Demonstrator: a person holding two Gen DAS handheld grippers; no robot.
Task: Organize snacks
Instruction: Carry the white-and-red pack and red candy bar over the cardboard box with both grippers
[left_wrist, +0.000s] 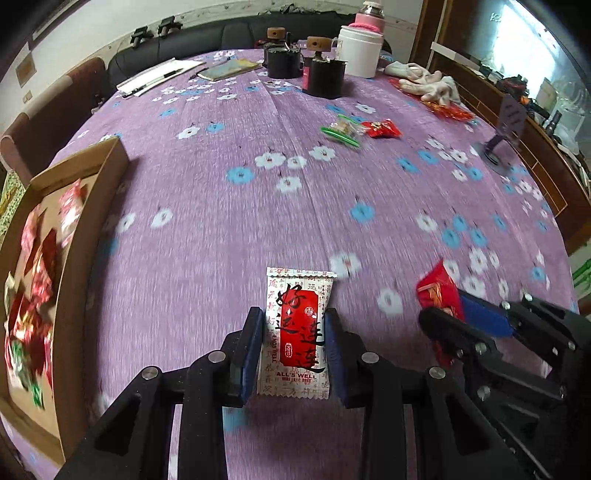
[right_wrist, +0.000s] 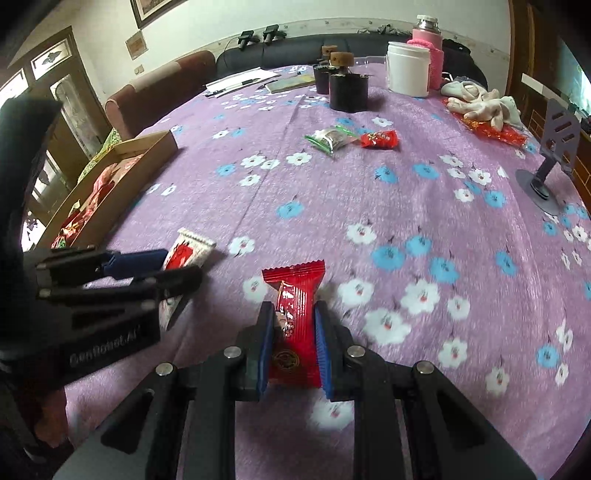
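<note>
Nearest the cameras, each gripper is closed on one snack. The left gripper (left_wrist: 293, 332) clamps a white-and-red packet (left_wrist: 295, 332) by its long sides, blue pads pressing the wrapper's edges so the printed face points up and the far crimped end sticks out past the fingertips. That mid-body pinch probably keeps a light, slippery wrapper from swinging. The right gripper (right_wrist: 293, 332) holds a red packet (right_wrist: 295, 325) the same way, squeezed enough that the foil buckles slightly between the pads. Both packets sit over the near part of the table (left_wrist: 258, 206), side by side; whether they are lifted clear of the purple flowered cloth or just touching it I cannot tell (the blur suggests motion).

Off at the table's left edge lies an open cardboard box (right_wrist: 147, 147), already holding a jumble of red, pink and green wrappers. It looks like the collecting place, so carrying one piece per hand toward it seems the likely step.

Toward the middle of the far half, a green-edged clear packet (right_wrist: 330, 138) and a small red candy (right_wrist: 380, 139) lie just beside each other, not yet collected.

Along the far edge stand dark pots (right_wrist: 347, 92), a white jar (right_wrist: 408, 70) and a pink flask (right_wrist: 428, 40), with white gloves (right_wrist: 480, 103) near the far right corner.
</note>
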